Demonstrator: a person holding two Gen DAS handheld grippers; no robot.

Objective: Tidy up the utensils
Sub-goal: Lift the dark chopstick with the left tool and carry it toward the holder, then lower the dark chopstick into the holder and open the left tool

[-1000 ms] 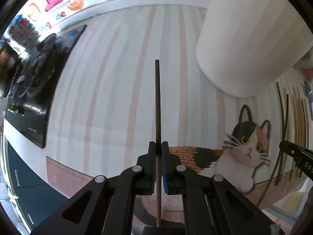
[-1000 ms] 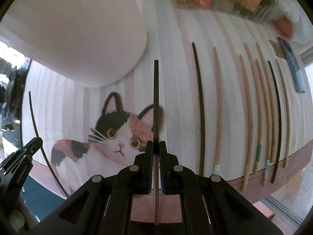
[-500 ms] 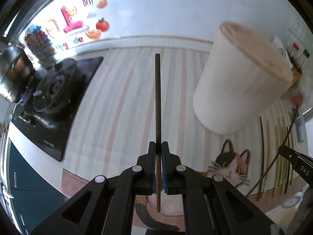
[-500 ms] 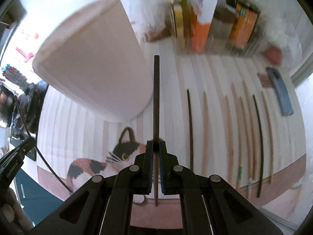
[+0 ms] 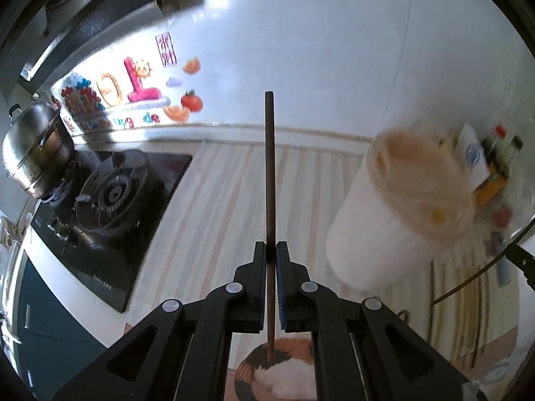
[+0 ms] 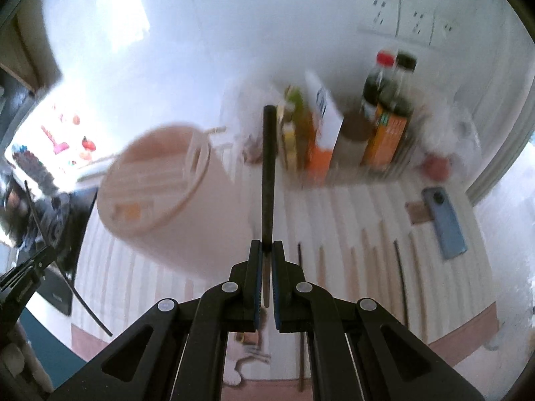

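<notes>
Both views are bright, with daylight dominating. In the left wrist view a strong glare patch washes out the wall [image 5: 301, 50] at top centre; in the right wrist view a window-shaped reflection lies on the wall upper left. Fisheye distortion bends the striped surface [image 5: 227, 193] and darkens each frame into a black circular border. Motion blur softens the background: the tall cup [image 6: 167, 187] is smeared in both views, and the bottles [image 6: 388, 107] and chopsticks on the surface [image 6: 374, 267] are indistinct. Each claw [image 5: 271, 260] and its held stick [image 5: 269, 173] remain sharp. The stove [image 5: 110, 200] sits in darker tone at the left.
</notes>
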